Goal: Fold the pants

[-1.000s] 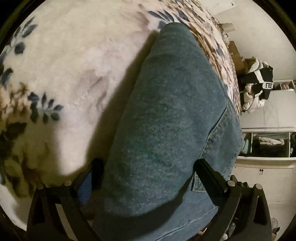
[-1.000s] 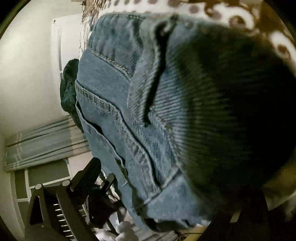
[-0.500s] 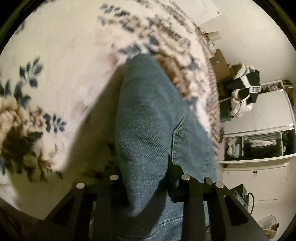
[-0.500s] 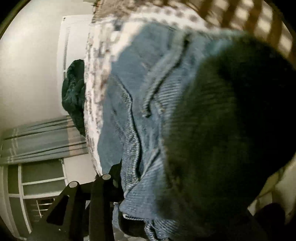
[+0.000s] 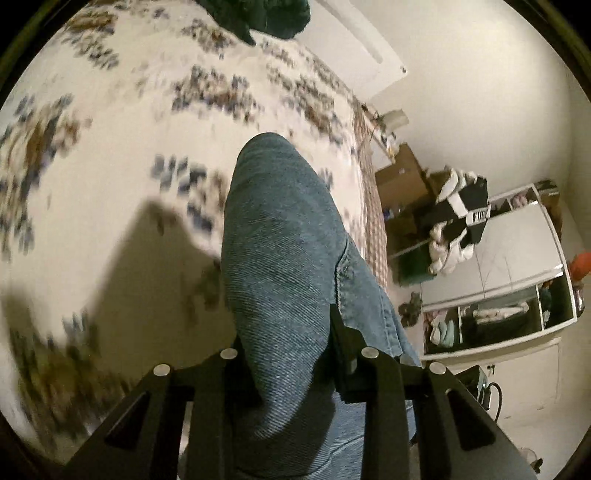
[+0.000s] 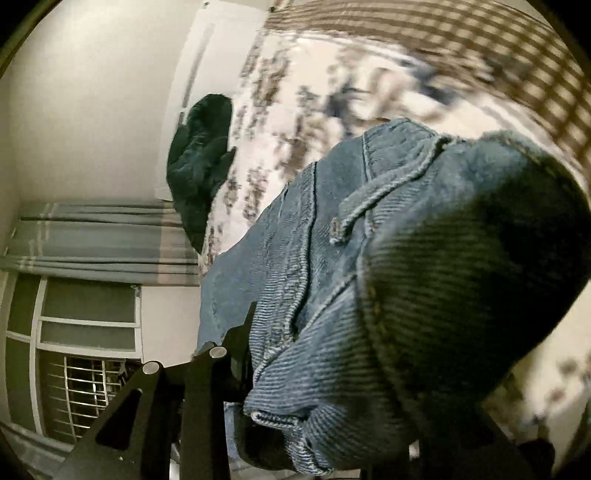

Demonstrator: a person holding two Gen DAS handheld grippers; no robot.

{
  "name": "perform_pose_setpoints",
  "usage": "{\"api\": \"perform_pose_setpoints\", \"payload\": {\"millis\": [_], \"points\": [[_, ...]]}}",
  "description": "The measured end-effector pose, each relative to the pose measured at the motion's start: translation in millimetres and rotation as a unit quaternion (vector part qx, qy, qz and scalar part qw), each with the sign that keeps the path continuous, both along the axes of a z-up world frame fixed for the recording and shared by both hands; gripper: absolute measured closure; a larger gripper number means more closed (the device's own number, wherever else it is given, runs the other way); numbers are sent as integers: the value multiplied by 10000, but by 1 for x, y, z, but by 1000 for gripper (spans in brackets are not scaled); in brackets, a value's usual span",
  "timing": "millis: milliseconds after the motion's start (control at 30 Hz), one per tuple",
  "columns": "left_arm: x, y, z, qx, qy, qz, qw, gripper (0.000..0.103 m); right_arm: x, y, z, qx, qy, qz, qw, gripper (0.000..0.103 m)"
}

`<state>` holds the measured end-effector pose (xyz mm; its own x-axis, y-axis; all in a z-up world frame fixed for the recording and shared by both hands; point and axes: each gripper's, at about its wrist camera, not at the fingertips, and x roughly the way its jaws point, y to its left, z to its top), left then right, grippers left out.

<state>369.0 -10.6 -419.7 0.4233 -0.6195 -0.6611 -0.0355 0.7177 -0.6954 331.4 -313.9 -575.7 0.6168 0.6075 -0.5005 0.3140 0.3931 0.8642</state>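
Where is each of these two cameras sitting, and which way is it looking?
Left wrist: sits on the left gripper, looking along its fingers, down over the jeans it clamps, to the bed and shelves. Only black fingers show.
Right wrist: sits on the right gripper, looking along bunched jeans toward the bed, curtain and window. One finger shows.
Shared: jeans, bed, dark garment.

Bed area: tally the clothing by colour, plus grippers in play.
Blue denim pants: 1, clamped by both the left gripper and the right gripper
Dark green garment at the far edge of the floral bedspread: 1
Black-and-white garment by the shelves: 1
Grippers: 2
Total: 5
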Motion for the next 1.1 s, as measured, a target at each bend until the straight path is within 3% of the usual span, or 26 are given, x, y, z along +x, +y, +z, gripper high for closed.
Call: {"api": "perform_pose_setpoints", "payload": {"millis": [200, 400, 533, 633, 733, 800, 967, 1100], "points": [[130, 44, -22, 20, -68, 32, 10000, 78, 128, 41, -4, -148, -148, -35, 9998, 67], [248, 71, -60, 171, -44, -106, 9998, 78, 257, 75, -44, -187, -133, -234, 9995, 67], [306, 81, -109, 473, 235, -209, 9984, 76, 328, 92, -83, -367, -48, -225, 9991, 67], [313, 86, -150, 717, 594, -295, 9952, 70, 356, 102, -120, -564, 372, -10, 9977, 62], [296, 94, -159, 706, 613, -375, 9949, 58, 358, 106, -138, -852, 757, 243, 9932, 51], [286, 99, -156, 747, 598, -375, 9947, 57, 351, 102, -141, -987, 877, 274, 9909, 45], [271, 102, -133, 1232, 548, -402, 9901, 57, 337, 100, -122, -1564, 1097, 323, 9811, 43], [260, 89, -102, 2143, 484, -440, 9746, 58, 321, 109, -83, -2301, 1216, 516, 9642, 41]]}}
